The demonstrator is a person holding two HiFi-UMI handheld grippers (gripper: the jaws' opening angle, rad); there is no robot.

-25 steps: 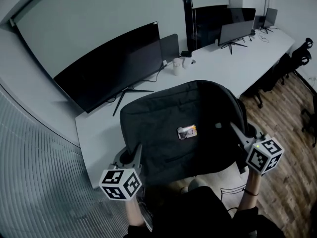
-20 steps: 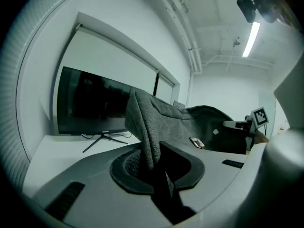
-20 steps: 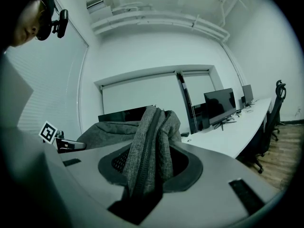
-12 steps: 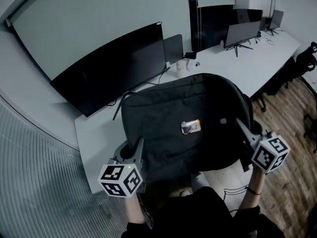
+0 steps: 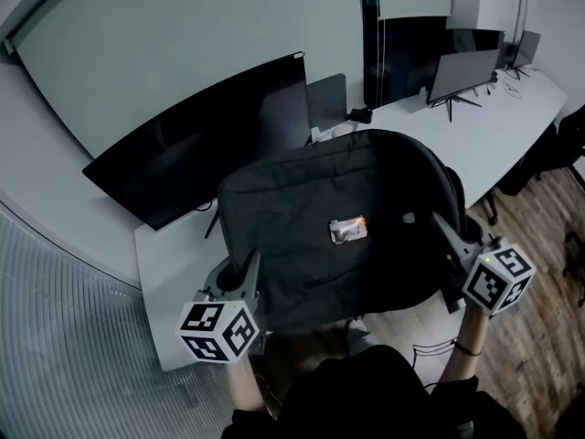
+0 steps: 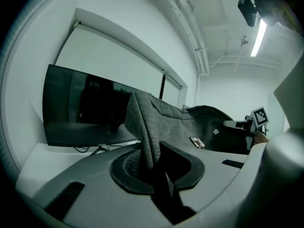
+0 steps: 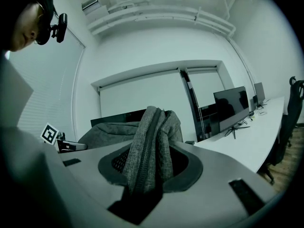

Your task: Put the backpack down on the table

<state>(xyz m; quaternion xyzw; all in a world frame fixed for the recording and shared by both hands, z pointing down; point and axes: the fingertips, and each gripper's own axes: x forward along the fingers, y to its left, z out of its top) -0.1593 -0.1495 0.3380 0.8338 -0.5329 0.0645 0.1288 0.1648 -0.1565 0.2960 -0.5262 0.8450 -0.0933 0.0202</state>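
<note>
A dark grey backpack [image 5: 338, 227] with a small label on its face is stretched flat between my two grippers, over the front edge of the white table [image 5: 174, 263]. My left gripper [image 5: 250, 265] is shut on the bag's left edge; a fold of grey fabric [image 6: 145, 127] is pinched between the left gripper's [image 6: 154, 167] jaws. My right gripper [image 5: 441, 227] is shut on the bag's right edge, with a thick bunch of zippered fabric [image 7: 151, 137] clamped in the right gripper [image 7: 145, 175]. Whether the bag touches the table I cannot tell.
A large curved monitor [image 5: 201, 144] stands on the table just behind the backpack, with a smaller screen [image 5: 326, 99] beside it. More monitors [image 5: 466, 62] stand further right along the table. Wood floor [image 5: 530, 337] and a chair [image 5: 571, 135] lie to the right.
Both grippers have carried the backpack forward and a little up, toward the monitor. The bag now covers more of the table's near edge. Both grips are unchanged.
</note>
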